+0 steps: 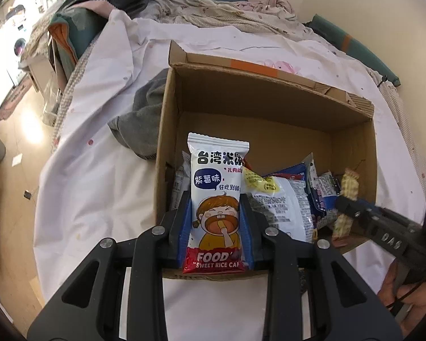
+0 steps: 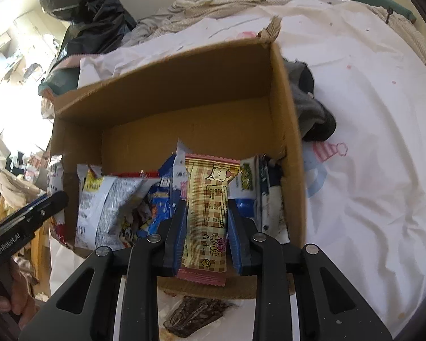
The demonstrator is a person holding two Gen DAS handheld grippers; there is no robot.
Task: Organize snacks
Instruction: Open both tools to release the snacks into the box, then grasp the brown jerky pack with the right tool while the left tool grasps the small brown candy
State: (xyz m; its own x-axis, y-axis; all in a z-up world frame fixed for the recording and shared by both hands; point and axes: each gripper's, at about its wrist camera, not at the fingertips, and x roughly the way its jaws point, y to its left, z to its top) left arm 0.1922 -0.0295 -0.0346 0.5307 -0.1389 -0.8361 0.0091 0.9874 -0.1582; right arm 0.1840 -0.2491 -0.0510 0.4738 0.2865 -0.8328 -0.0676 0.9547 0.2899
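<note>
Clamping glossy rice-cake packet, left gripper, right gripper pinching checked crinkle-edged wrapper, corrugated box

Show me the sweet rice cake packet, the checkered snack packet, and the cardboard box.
sweet rice cake packet (image 1: 217, 199), left wrist view, cartoon face on its front.
checkered snack packet (image 2: 207, 207), right wrist view, middle of wrapper.
cardboard box (image 2: 170, 85), right wrist view, inner far wall.
</note>
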